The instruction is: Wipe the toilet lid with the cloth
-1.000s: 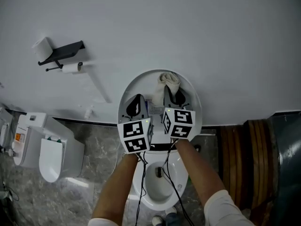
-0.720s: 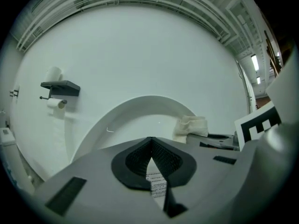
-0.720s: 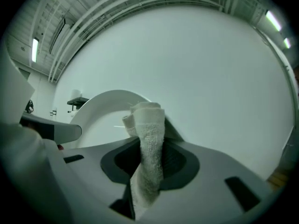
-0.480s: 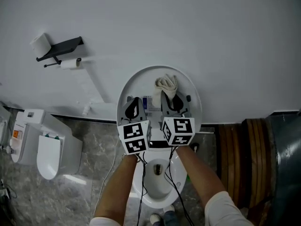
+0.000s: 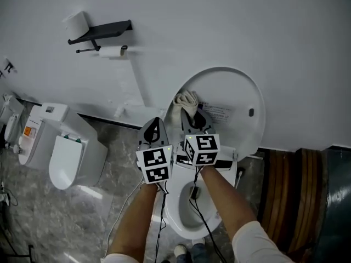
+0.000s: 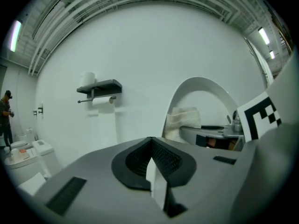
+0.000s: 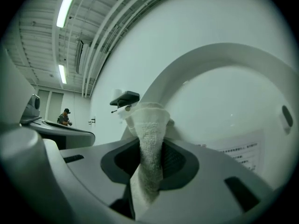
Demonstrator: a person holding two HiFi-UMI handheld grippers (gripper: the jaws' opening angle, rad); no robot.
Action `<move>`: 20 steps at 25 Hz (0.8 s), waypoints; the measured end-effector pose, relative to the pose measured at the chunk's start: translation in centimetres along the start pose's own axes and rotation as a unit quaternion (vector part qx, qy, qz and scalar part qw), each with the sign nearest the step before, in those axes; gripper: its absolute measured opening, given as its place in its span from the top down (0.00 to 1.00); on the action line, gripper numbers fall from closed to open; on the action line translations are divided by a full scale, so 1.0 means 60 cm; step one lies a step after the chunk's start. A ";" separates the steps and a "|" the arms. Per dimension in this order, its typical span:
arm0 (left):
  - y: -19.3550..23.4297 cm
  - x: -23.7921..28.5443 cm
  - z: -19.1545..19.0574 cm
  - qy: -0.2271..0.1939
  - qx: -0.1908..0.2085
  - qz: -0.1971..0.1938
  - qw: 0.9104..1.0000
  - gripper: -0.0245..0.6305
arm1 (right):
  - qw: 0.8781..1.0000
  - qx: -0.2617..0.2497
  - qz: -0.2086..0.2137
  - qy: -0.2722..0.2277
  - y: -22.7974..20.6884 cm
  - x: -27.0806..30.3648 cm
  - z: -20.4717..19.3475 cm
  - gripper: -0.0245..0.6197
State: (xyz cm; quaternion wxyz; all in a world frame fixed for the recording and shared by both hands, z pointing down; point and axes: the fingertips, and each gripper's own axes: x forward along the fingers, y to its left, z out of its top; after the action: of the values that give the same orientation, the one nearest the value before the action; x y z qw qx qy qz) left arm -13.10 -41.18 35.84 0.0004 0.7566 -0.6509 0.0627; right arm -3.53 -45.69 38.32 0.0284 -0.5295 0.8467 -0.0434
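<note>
Cloth (image 5: 187, 101), clamped in right hand-held gripper (image 5: 193, 116), now at left lid (image 5: 233, 89) rim; left hand-held gripper (image 5: 154, 124) closed

L gripper (image 5: 154, 124) closed, R gripper (image 5: 193, 118) pinching cloth (image 5: 186, 100), both level.

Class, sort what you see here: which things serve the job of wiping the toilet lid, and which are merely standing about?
In the job:
cloth, clamped in the right gripper
raised lid

Standing about:
left gripper, shut and empty
shelf
paper roll
second toilet
</note>
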 end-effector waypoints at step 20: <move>-0.314 0.067 -0.022 0.015 -0.091 -0.107 0.990 0.94 | 0.979 0.000 -0.205 0.008 -0.322 -0.217 -0.001 0.83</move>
State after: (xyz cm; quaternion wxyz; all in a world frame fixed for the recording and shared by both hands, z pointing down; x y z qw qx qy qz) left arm 5.91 -42.18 39.08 0.0856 0.8177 -0.5691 0.0147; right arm 19.40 -42.40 40.40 0.0116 -0.6918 0.7201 -0.0524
